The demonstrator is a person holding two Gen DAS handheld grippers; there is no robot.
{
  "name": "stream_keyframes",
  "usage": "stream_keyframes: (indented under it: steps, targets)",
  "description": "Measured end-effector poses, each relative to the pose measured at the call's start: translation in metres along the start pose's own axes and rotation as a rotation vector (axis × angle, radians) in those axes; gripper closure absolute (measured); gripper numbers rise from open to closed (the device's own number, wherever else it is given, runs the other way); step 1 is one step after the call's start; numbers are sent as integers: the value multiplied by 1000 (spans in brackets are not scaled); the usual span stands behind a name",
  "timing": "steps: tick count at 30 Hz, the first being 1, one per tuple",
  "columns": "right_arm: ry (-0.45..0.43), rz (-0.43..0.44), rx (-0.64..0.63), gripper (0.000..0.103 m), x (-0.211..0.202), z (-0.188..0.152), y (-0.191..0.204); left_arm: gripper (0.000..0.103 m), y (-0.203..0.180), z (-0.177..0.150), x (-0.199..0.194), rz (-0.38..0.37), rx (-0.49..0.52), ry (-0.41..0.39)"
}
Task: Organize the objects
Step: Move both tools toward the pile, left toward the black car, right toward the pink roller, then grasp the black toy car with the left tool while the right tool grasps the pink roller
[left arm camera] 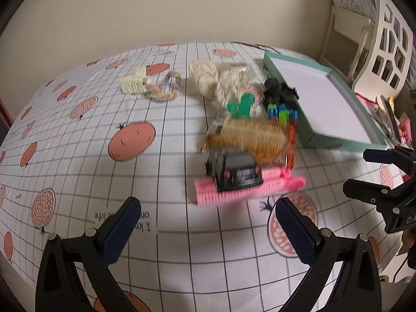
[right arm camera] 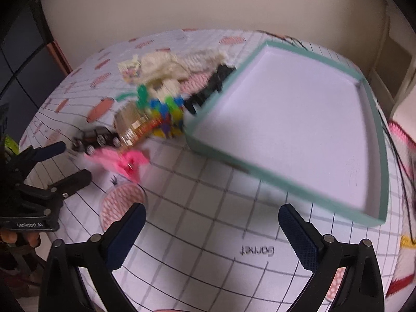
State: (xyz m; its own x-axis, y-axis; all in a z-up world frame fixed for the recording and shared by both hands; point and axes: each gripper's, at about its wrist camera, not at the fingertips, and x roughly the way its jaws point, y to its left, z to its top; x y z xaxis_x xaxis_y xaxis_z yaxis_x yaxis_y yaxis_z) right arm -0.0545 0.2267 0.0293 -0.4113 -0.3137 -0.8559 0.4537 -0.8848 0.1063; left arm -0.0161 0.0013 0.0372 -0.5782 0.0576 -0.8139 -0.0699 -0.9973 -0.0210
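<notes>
Left wrist: my left tool (left arm camera: 205, 231) released, empty; toy car (left arm camera: 234, 173) atop pink comb (left arm camera: 247, 188), mid-worktop.
Right wrist: my right tool (right arm camera: 212, 236) released; teal tray (right arm camera: 293, 127) empty, right edge. Risk: the car may roll off when gripped.

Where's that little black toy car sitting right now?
In the left wrist view the black toy car sits just right of centre on the tablecloth, resting partly on the pink hair clip, in front of the golden-brown bundle.
</notes>
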Motion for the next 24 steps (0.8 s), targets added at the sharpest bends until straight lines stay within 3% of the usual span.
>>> stream_keyframes:
  steps: [11, 16, 24]
  targets:
    - [4, 48, -70, 0, 6, 12, 25, 1, -10, 24, 3, -7, 10, -25]
    - [2, 59, -103, 3, 10, 21, 37, 9, -9, 29, 7, -3, 13, -21]
    - [12, 62, -131, 8, 12, 30, 41, 13, -2, 29, 10, -25, -17, -20]
